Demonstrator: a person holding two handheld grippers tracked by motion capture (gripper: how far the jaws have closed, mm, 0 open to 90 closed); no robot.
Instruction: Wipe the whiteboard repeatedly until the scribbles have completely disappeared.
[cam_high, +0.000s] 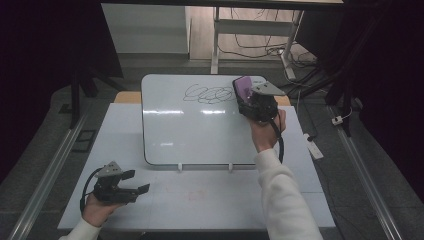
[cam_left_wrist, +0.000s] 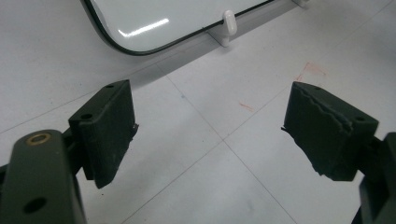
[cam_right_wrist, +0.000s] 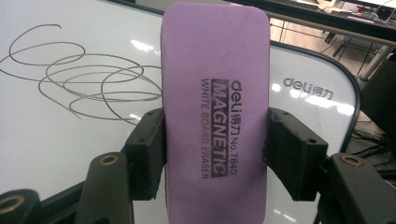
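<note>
Two risks can be judged from this position. A purple rectangular foam whiteboard eraser (cam_right_wrist: 215, 88) is clamped by its long sides in the right hand-held gripper (cam_high: 250, 97), held near the far right corner of the glossy white rounded whiteboard (cam_high: 200, 130), just beside the black looping scribble (cam_high: 207, 93). If pressed unevenly, streaks could be left; hard strokes could slide the propped board across the white desk (cam_high: 200, 200). The left hand-held gripper (cam_high: 137, 187) rests wide and empty near the desk's near left corner, so the board is not steadied.

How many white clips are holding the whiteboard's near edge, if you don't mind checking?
2: one clip left of the middle of the whiteboard's near edge, the other to its right. Others may be hidden.
</note>
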